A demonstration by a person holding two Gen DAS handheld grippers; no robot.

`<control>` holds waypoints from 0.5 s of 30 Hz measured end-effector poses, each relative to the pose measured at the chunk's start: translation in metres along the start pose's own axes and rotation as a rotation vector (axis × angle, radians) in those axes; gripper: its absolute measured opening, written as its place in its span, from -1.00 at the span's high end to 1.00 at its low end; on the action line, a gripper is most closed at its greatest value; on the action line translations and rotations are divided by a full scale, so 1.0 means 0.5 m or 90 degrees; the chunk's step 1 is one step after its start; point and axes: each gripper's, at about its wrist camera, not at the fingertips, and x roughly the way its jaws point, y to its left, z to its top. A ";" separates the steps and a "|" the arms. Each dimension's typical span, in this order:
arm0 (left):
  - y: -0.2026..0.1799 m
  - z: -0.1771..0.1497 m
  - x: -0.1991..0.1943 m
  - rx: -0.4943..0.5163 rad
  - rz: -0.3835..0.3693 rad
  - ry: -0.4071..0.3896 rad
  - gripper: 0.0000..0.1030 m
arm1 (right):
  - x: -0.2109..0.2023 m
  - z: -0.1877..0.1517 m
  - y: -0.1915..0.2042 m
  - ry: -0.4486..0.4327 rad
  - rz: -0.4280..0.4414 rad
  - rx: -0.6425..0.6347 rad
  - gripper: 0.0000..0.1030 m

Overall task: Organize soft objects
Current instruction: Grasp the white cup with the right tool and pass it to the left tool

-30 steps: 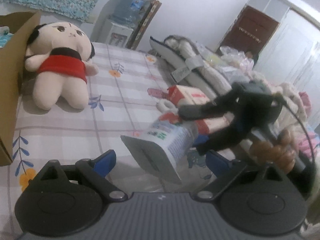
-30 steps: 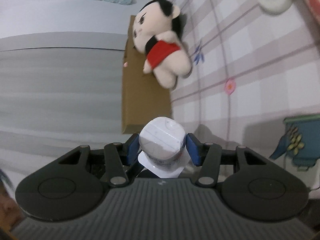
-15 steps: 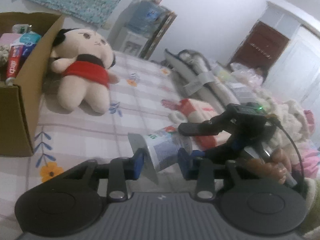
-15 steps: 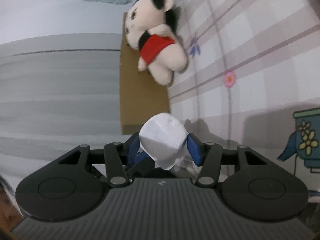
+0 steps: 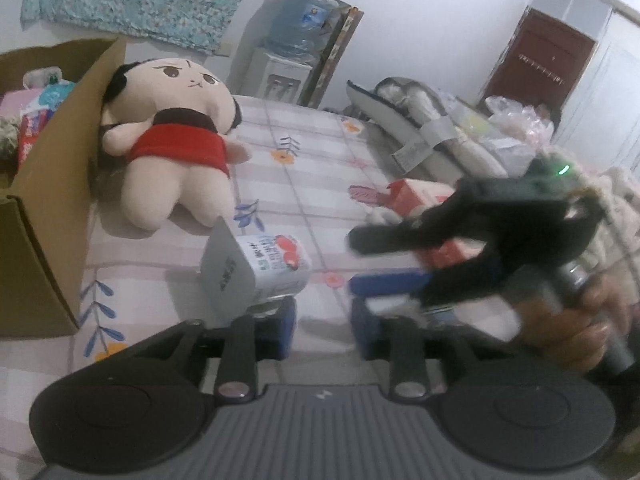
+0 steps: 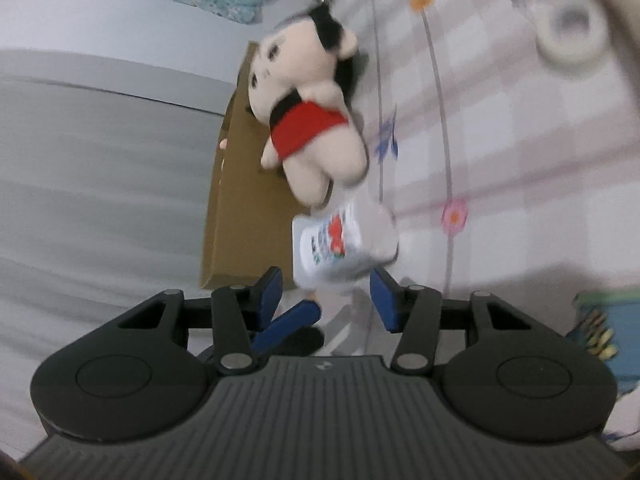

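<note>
A white tissue pack (image 5: 260,268) with a red print lies on the checked bedsheet just ahead of my left gripper (image 5: 323,330), whose jaws stand apart with nothing between them. The pack also shows in the right wrist view (image 6: 344,248), beyond my right gripper (image 6: 326,298), which is open and empty. The right gripper shows in the left wrist view (image 5: 404,258), blurred, to the right of the pack. A plush doll (image 5: 176,140) in a red dress leans against the cardboard box (image 5: 52,184).
The box holds a toothpaste tube and packets (image 5: 36,120). A red-and-white pack (image 5: 424,196) and a white tape roll (image 6: 572,32) lie on the sheet. A rolled bedding bag (image 5: 416,132) and plastic bags sit at the far right.
Both grippers opened and let go of the tissue pack. It now lies on the sheet nearer the doll. The right gripper pulled back to the right.
</note>
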 end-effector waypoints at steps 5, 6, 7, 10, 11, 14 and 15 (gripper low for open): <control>-0.010 -0.009 -0.001 0.046 0.062 -0.007 -0.47 | -0.007 0.020 0.049 -0.041 -0.067 -0.099 -0.13; -0.012 -0.011 -0.003 0.059 0.075 -0.011 -0.54 | 0.000 0.026 0.054 -0.045 -0.075 -0.108 -0.14; -0.014 -0.012 -0.003 0.072 0.085 -0.013 -0.63 | 0.009 0.032 0.060 -0.047 -0.084 -0.117 -0.14; -0.021 -0.012 0.014 0.113 0.138 -0.007 -0.63 | 0.049 0.048 0.075 -0.043 -0.116 -0.142 -0.14; -0.022 -0.011 0.021 0.128 0.154 -0.005 -0.63 | 0.063 0.049 0.079 -0.041 -0.133 -0.151 -0.08; -0.025 -0.009 0.053 0.168 0.191 -0.006 -0.41 | 0.097 0.047 0.081 -0.027 -0.180 -0.165 0.31; -0.023 -0.007 0.064 0.173 0.199 -0.002 -0.30 | 0.103 0.047 0.076 -0.022 -0.178 -0.158 0.44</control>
